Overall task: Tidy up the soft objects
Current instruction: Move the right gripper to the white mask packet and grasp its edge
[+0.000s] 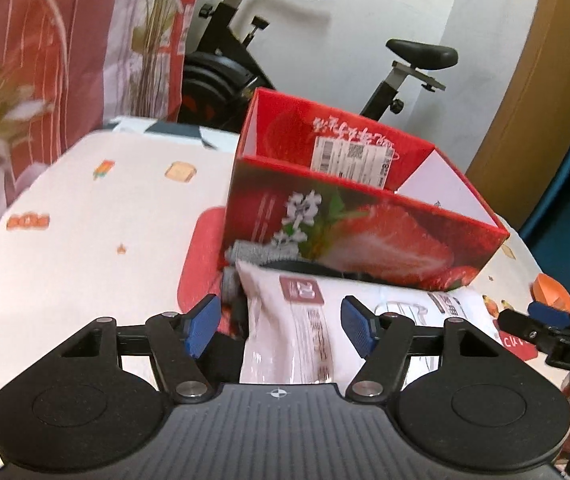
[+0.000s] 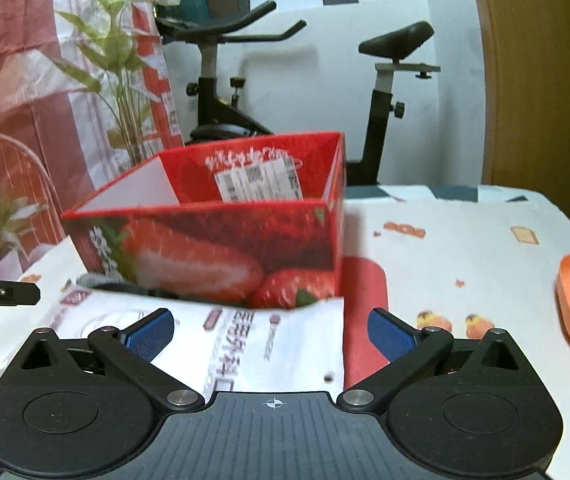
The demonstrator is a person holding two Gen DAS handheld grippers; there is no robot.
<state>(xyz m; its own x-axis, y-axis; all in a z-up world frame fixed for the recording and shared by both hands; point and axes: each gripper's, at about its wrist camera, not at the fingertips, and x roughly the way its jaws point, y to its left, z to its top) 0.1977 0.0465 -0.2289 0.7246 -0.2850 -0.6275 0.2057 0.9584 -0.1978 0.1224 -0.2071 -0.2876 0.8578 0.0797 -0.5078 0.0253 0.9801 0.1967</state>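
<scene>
Straddling the white plastic packet (image 1: 285, 336) lying at the strawberry box's (image 1: 365, 236) 6 o'clock, both spread grippers, left (image 1: 281, 326) and right (image 2: 271, 334), should pinch opposite edges evenly, lifting level.

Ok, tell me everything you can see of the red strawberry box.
The box is open-topped cardboard, glossy red outside with big strawberry pictures and white flowers, plain white on the inner side walls. A white shipping label sticks to its far inner wall, under upside-down white lettering. It stands upright on the patterned tablecloth, partly over a red patch. A white plastic packet lies against its near base, a grey cloth at one corner. No contents are visible.
</scene>
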